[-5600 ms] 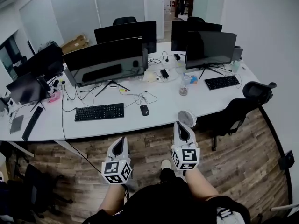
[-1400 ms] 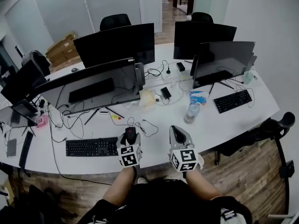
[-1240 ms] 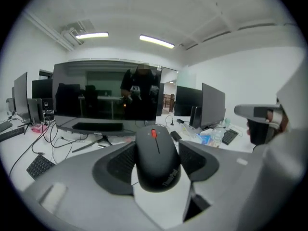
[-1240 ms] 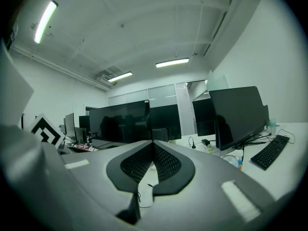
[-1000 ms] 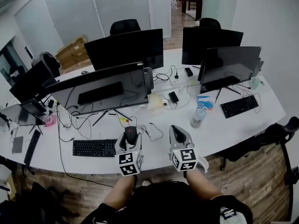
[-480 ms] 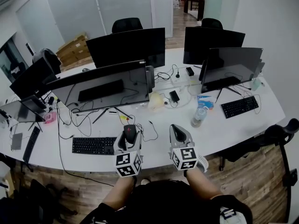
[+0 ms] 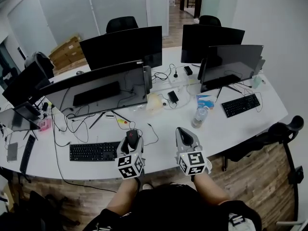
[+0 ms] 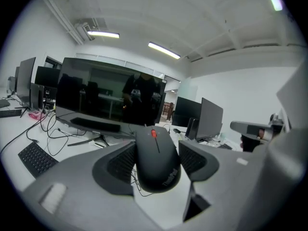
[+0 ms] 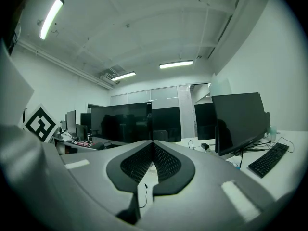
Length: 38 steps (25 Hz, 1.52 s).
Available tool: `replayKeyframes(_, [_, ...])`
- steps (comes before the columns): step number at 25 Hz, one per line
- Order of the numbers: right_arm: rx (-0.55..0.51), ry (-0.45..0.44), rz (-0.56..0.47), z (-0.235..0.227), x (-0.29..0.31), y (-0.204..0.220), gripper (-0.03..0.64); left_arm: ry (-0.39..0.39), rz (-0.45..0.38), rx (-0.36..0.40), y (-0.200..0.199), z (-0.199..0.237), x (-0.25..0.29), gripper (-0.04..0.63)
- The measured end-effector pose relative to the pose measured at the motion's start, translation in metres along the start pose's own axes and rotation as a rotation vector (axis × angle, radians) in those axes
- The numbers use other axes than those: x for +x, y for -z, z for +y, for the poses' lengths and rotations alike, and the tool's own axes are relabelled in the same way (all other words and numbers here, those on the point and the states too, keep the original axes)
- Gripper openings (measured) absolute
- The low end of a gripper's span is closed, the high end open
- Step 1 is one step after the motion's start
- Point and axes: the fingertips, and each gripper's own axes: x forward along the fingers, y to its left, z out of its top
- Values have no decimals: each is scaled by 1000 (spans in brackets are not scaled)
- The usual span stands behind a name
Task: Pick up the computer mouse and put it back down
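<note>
My left claw (image 8: 155, 146) clamps the mouse (image 8: 156, 172) by its smooth sides beside the keyboard (image 7: 94, 151); it seems light, stiff, slippery. My right claw (image 9: 153, 159) is together.

Bare desk (image 7: 162, 150) between keyboard (image 7: 94, 151) and bottle (image 7: 196, 117); cables (image 7: 126, 125) (tangled) and monitor (image 7: 96, 88) behind.

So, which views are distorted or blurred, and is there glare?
Left gripper view: strong fisheye, black corners; the black computer mouse with a red wheel is sharp; the wide dark monitor mirrors the room. Right gripper view: same fisheye; the ceiling strip light is bright, without flare. Head view: milder bending at edges, even light, no blur.
</note>
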Motion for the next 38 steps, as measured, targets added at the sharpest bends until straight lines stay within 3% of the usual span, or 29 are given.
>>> replayKeyframes(9, [-24,71,43,-13,-24,11,-3,-8,192,-74,94,22,41,330])
replayKeyframes(25, [-5,151,105,-35,-48,31,-3,-84,486,-24,222,51,72,331])
replayKeyframes(30, [-8,152,103,-37,-50,30,-3,-88,527,-7,238,51,72,331])
replayKeyframes(38, [-5,127,107,-29,-48,31,-3,-84,487,132,229,44,73,331])
